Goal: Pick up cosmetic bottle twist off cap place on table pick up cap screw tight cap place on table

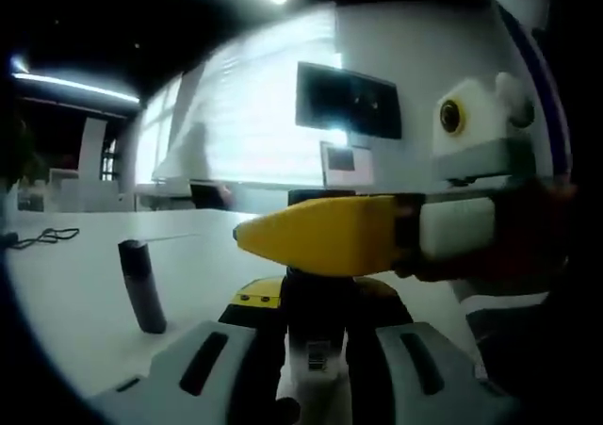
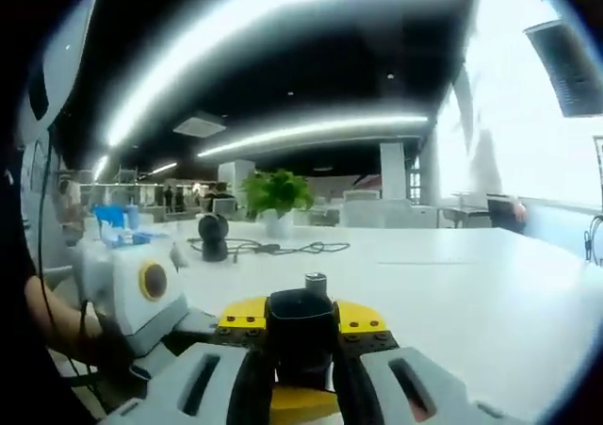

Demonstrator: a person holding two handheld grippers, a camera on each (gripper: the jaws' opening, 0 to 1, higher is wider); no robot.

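Left gripper view: my left gripper [image 1: 316, 364] clamped on cosmetic bottle [image 1: 318, 354], label visible between jaws. Right gripper [image 1: 311, 237] crosses in from right, yellow jaw over bottle top. Dark cap [image 1: 141, 286] stands upright on white table [image 1: 66, 293], left of jaws.

Right gripper view: my right gripper [image 2: 301, 373] pinching bottle's dark neck; left gripper [image 2: 141, 293] beside it.

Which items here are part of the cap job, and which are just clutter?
Job:
- bottle, held in the left claw
- dark cap, gripped by the right claw

Lying about:
- dark cylinder standing on the table, role unclear
- cable
- potted plant
- wall monitor
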